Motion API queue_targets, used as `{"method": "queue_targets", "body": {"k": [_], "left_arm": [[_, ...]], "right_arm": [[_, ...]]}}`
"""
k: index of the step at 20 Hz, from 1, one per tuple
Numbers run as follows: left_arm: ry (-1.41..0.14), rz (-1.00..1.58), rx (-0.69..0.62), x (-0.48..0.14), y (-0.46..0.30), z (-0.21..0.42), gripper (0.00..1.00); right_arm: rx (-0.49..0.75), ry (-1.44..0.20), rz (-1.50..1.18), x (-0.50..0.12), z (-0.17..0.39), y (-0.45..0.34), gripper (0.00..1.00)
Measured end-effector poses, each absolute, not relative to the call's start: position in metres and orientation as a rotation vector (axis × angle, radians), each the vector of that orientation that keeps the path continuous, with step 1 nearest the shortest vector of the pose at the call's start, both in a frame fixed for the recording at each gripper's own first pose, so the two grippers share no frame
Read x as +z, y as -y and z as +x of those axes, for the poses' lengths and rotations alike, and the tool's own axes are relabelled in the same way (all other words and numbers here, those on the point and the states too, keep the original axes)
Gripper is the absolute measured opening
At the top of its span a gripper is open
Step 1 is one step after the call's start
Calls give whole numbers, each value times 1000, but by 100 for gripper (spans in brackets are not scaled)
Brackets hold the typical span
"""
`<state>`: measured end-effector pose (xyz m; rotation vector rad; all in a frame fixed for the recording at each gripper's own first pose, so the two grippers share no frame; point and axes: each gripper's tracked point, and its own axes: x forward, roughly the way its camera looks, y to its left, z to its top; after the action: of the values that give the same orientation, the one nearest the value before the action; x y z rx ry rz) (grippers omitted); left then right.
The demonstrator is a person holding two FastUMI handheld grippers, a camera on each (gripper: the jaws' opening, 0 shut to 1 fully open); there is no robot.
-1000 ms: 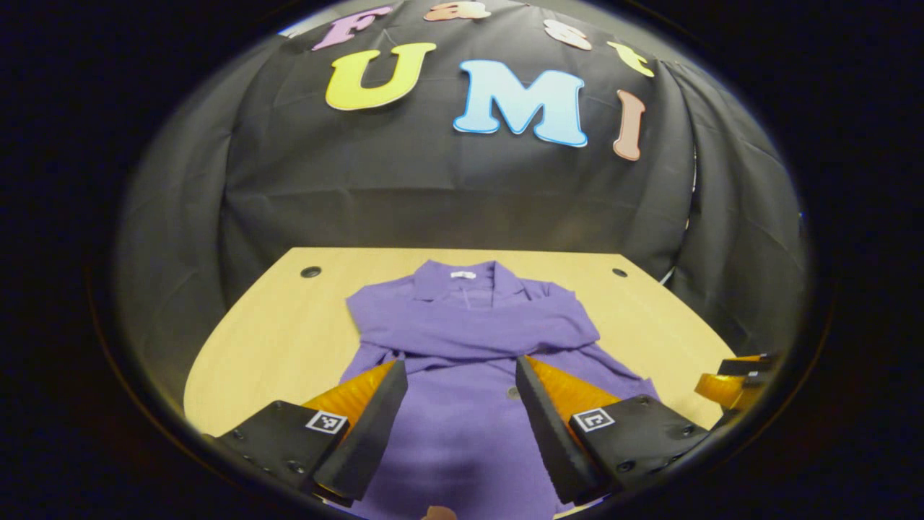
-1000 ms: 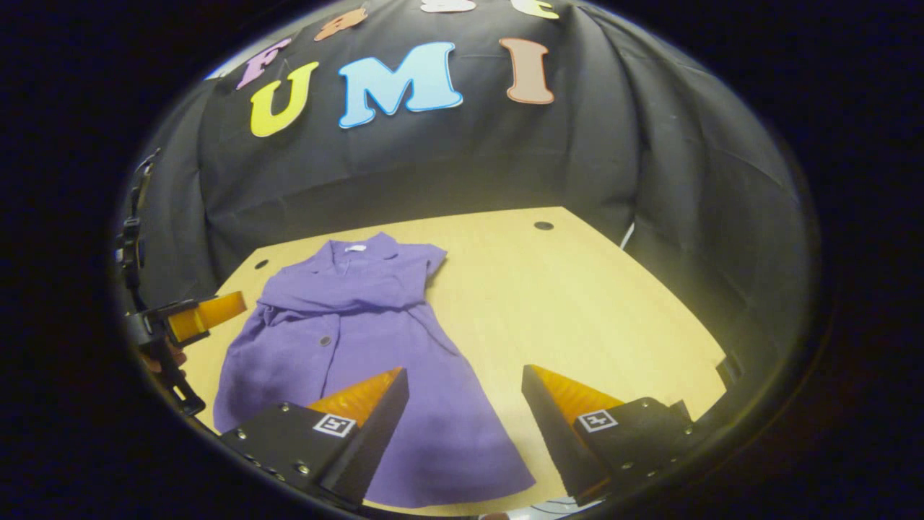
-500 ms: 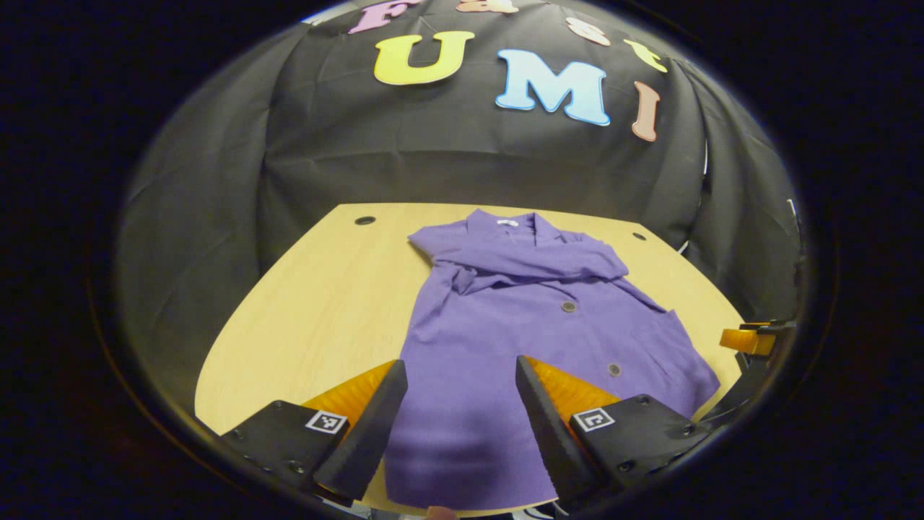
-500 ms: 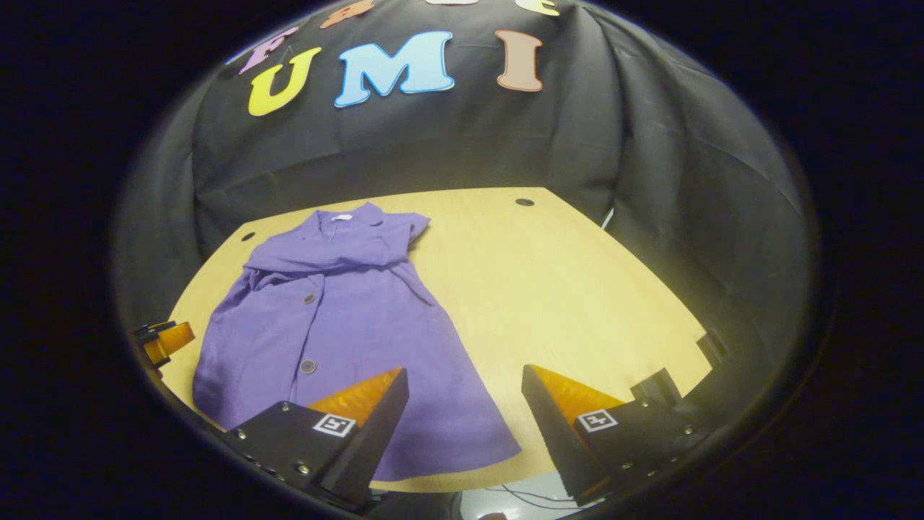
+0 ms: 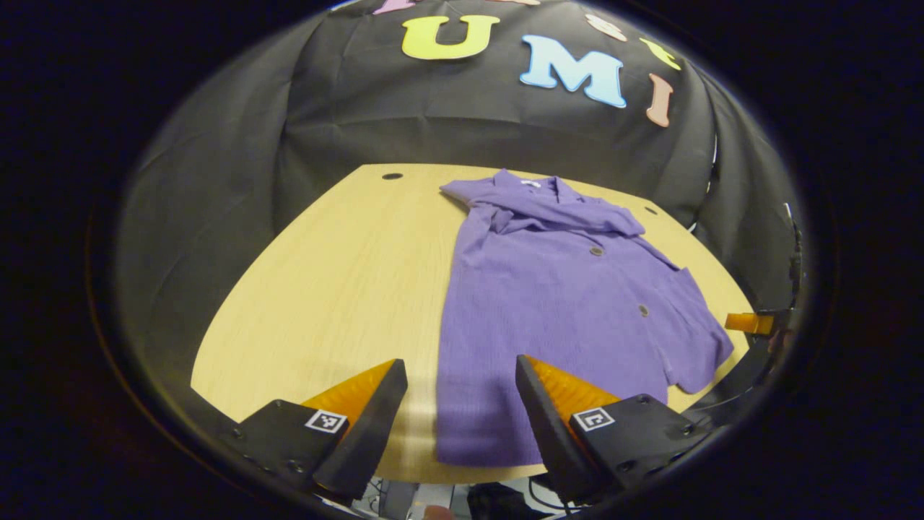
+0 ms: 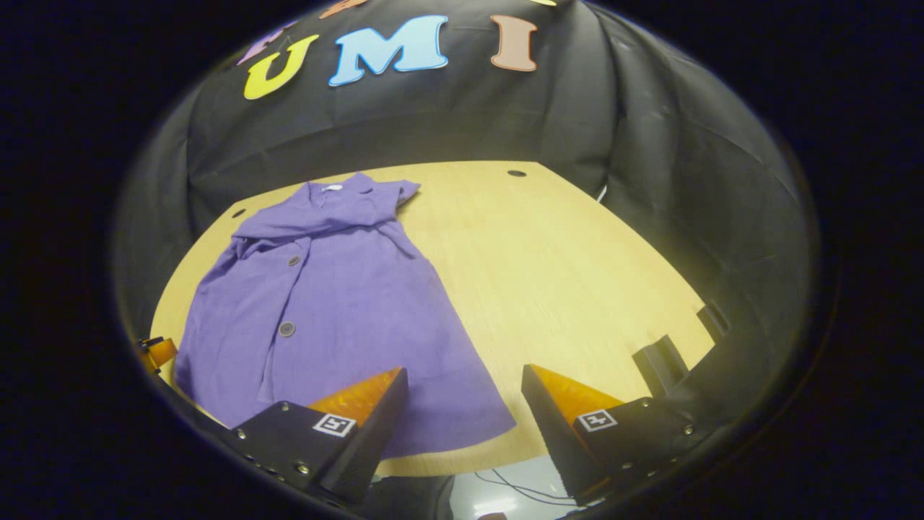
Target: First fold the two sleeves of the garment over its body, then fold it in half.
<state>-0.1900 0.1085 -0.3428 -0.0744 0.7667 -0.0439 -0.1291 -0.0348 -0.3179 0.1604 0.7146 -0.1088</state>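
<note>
A purple buttoned garment [image 5: 563, 303] lies flat on the wooden table [image 5: 339, 274], collar toward the far wall, both sleeves folded across its chest. In the right gripper view the garment [image 6: 339, 303] spreads over the table's left half. My left gripper [image 5: 456, 419] hangs open above the hem's near left corner, nothing between its fingers. My right gripper [image 6: 462, 426] is open above the hem's near right corner, also holding nothing. The other gripper's tip [image 5: 751, 323] peeks in at the right edge of the left gripper view.
The table [image 6: 577, 274] has small dark holes [image 5: 392, 175] near its far corners [image 6: 516, 173]. Black cloth walls close in behind and at the sides. A dark bracket [image 6: 660, 361] sits at the table's near right edge. Cables lie on the floor below the near edge.
Both grippers have drawn back toward the table's near edge and apart, the left one shifting left; the garment now sits farther off in both views. Both stayed open.
</note>
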Motion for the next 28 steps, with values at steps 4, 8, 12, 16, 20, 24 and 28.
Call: {"method": "queue_targets", "body": {"k": [4,8,12,16,20,24,28], "left_arm": [[-798,-74,-59,-355,-109,-207,98],[-804,-88,-57,-363,-103,-213,98],[-793,-38,-52,-367,-95,-216,96],[-789,28,-61,-371,-84,-215,99],[-793,24,-60,-371,-77,-213,82],[-788,-11,-51,-371,-74,-210,45],[-819,-7,-74,-374,-68,-208,13]], "right_arm": [[-113,-745,175,-332,-130,33,95],[-104,-792,162,-350,-135,29,95],[-97,-819,172,-358,-141,15,96],[-108,-813,216,-358,-142,10,99],[-100,-822,211,-359,-141,8,99],[-93,-840,200,-358,-139,1,63],[-104,-844,265,-356,-136,-9,14]]}}
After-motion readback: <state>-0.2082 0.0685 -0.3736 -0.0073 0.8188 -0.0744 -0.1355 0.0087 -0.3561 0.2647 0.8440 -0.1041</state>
